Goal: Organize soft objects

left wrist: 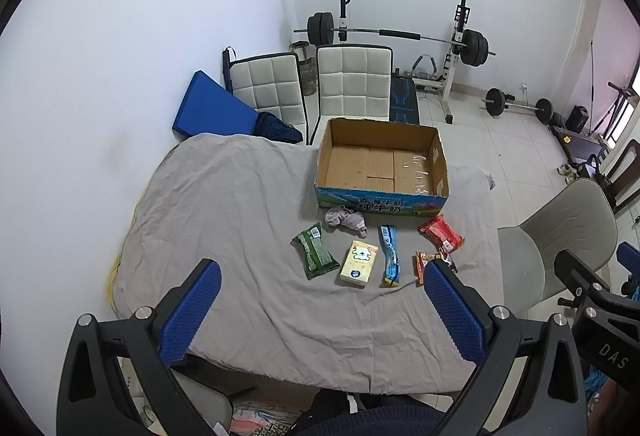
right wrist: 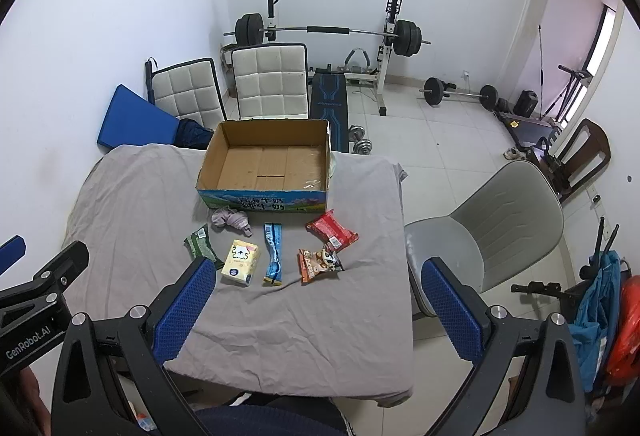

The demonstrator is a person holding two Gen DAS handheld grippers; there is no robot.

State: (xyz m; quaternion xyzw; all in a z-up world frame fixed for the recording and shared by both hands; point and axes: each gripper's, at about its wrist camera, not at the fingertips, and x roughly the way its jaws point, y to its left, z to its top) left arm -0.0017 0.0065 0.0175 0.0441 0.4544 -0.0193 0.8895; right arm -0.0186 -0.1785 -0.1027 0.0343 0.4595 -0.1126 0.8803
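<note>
- Hovering above the near edge of the grey cloth [left wrist: 240, 196] that covers the table, the left tongs [left wrist: 322, 280] stand released, blue pads [left wrist: 192, 312] spread wide with nothing between them.
- The right tongs [right wrist: 316, 278] hang released too, empty, beside the left pair.
- Ahead of both tongs lies a loose row of soft items: a green packet [left wrist: 314, 251] furthest left, then a pale yellow tissue pack [left wrist: 359, 263], a blue sachet [left wrist: 389, 254], and an orange snack bag [right wrist: 320, 262] just past the left tongs' right pad.
- A red packet [right wrist: 331, 234] sits beyond the orange bag, apart from it.
- A crumpled pinkish cloth [left wrist: 346, 220] lies further on, touching or nearly touching the front of the cardboard box [left wrist: 382, 198].
- The box stands open and holds nothing, beyond the row, straight ahead of the left tongs.
- A grey chair [right wrist: 504, 220] stands right of the right tongs, off the table.
</note>
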